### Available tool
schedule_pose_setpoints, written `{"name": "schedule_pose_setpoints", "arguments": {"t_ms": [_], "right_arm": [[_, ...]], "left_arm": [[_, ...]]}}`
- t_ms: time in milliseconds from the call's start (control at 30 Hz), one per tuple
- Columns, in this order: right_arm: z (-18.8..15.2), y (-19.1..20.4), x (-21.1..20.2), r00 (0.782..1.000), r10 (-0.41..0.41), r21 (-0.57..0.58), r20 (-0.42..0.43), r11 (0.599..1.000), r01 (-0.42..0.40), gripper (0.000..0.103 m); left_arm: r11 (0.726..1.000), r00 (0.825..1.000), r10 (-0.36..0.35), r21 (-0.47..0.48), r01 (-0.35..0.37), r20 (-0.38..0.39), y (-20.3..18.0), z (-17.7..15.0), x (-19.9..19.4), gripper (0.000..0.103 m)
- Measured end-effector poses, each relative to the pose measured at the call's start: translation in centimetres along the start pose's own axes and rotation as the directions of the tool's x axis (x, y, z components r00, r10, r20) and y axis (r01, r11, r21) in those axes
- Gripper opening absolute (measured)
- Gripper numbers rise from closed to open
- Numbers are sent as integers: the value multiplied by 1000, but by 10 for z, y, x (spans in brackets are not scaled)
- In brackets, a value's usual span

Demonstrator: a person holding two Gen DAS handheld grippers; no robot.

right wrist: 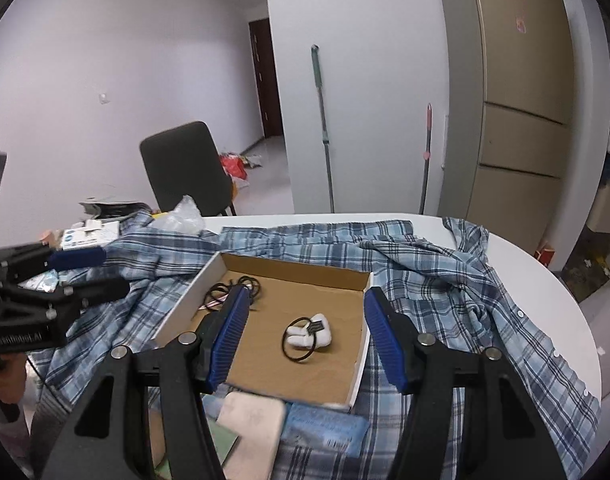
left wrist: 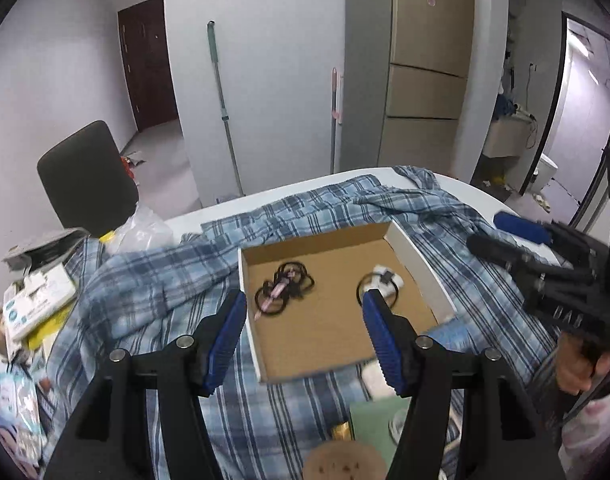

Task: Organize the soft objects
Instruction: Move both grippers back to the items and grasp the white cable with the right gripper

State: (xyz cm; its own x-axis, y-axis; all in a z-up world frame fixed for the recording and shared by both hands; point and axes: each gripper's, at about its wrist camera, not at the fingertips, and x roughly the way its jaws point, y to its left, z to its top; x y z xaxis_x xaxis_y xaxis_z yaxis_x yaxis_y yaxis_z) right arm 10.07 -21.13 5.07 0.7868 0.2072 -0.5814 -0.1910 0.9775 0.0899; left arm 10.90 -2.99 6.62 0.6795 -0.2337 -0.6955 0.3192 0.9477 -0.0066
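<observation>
A shallow cardboard box (left wrist: 325, 332) (right wrist: 265, 360) lies on a blue plaid shirt (left wrist: 145, 280) (right wrist: 445, 280) spread over the white table. Inside it, at the left, sits a tangle of black hair ties with a pink piece (left wrist: 283, 290) (right wrist: 233, 286). At the right lies a black hair tie with a small white soft item (left wrist: 381, 282) (right wrist: 309, 336). My left gripper (left wrist: 303, 316) hovers open over the box, nothing between its blue pads. My right gripper (right wrist: 305, 320) is open above the box too, empty. Each gripper shows in the other's view, the right one (left wrist: 545, 272) and the left one (right wrist: 57, 288).
Near the box's front edge lie a pale pad (right wrist: 253, 428), a blue packet (right wrist: 325, 430) and a green sheet (left wrist: 377, 416). Packages and papers (left wrist: 33, 304) crowd the table's left side. A dark chair (left wrist: 89, 176) stands behind. The table's rounded edge (right wrist: 565, 320) curves at the right.
</observation>
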Motion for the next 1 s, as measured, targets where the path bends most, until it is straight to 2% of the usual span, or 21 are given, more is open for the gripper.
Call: {"name": "schedule_pose_setpoints", "arguments": {"t_ms": [133, 267, 400, 500, 700, 900, 1000], "right_arm": [[-15, 5, -23, 999, 34, 26, 19, 999, -35, 59], [-38, 9, -41, 998, 63, 59, 22, 996, -65, 59], [-63, 15, -50, 997, 82, 89, 5, 993, -82, 59], [-80, 20, -49, 997, 71, 107, -19, 992, -69, 59], [-113, 30, -40, 996, 40, 141, -77, 990, -29, 59], [-135, 34, -22, 988, 30, 173, -153, 985, -4, 58], [-142, 40, -18, 984, 50, 174, -173, 985, -20, 54]], "left_arm": [[999, 1000, -25, -37, 26, 2, 0, -31, -22, 63], [998, 1000, 5, -56, -3, 25, -4, -63, -43, 63], [994, 1000, 0, -108, 3, 24, -1, -89, -51, 63], [989, 1000, 3, -146, 0, 24, 3, -106, -51, 63], [989, 1000, 3, -146, 1, 30, 3, -132, -44, 64], [989, 999, -3, -148, 10, 45, 4, -143, -34, 66], [988, 999, 7, -153, 1, 49, 4, -148, -28, 67]]}}
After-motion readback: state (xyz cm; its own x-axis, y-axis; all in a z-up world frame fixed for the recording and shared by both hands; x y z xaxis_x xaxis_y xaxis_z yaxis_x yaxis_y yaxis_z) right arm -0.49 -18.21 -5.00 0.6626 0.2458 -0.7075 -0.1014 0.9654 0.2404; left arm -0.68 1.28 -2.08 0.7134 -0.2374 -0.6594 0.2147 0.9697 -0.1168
